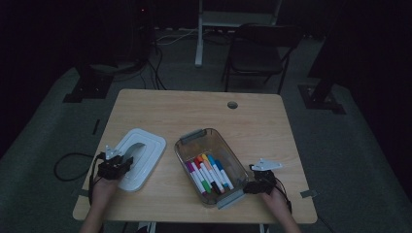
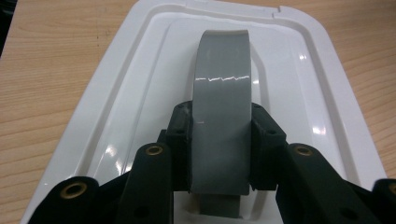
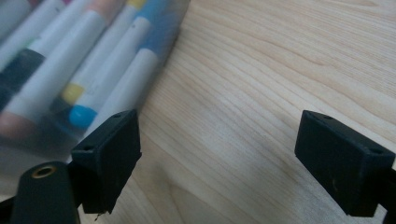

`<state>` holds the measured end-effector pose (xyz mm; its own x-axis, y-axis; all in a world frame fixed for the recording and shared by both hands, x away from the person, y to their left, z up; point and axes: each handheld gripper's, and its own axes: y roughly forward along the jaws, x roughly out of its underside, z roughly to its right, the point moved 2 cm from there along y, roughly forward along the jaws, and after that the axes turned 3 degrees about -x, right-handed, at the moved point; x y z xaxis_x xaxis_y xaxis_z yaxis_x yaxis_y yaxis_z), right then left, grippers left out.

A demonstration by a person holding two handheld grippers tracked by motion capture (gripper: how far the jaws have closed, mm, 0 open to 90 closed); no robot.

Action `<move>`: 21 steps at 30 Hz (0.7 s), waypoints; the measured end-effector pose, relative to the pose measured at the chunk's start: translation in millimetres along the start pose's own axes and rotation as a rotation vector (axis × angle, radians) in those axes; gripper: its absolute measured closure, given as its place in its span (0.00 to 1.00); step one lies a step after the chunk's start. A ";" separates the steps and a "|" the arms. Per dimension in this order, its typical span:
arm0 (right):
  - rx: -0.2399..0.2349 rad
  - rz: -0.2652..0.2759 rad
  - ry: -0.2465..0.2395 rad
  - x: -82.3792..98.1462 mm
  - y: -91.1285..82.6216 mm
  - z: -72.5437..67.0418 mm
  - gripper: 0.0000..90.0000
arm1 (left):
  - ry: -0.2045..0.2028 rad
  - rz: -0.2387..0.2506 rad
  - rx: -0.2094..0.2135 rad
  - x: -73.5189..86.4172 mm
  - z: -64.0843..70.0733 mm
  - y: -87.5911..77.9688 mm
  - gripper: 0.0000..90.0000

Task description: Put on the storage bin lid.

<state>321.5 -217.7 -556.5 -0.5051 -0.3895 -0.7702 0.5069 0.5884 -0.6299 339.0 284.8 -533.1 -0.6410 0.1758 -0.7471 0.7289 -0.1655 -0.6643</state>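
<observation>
While both hands rest near the front edge of the wooden table (image 1: 204, 104), the left gripper (image 1: 116, 162) sits on a white lid (image 1: 145, 148), beside a clear bin (image 1: 192, 137) of coloured markers (image 1: 210, 174); the right gripper (image 1: 260, 175) waits by the bin's right side.

Left gripper view: the jaws are clamped on the lid's grey handle (image 2: 223, 107).

Right gripper view: the jaws stand wide apart over bare wood, with the markers (image 3: 74, 70) behind the bin's clear wall at the left.

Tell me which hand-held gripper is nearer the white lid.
Left. The left hand-held gripper is clamped on the white lid's grey handle; the right hand-held gripper sits beyond the marker box.
</observation>
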 end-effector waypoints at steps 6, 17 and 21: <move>-0.018 0.004 -0.024 0.6 -3.2 -0.8 0.16 | -0.011 0.007 -0.010 -0.5 -2.0 -7.8 0.76; -0.147 0.000 -0.115 -6.4 6.7 -23.8 0.16 | -0.022 0.024 0.002 -1.4 -0.6 -32.5 0.76; -0.178 0.000 -0.138 -13.7 15.5 -36.7 0.16 | -0.026 0.047 0.019 -5.8 -1.1 -45.2 0.76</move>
<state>310.7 -177.2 -552.0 -0.3984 -0.4761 -0.7840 0.3695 0.6990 -0.6123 310.0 292.3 -498.8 -0.6120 0.1421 -0.7780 0.7540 -0.1917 -0.6282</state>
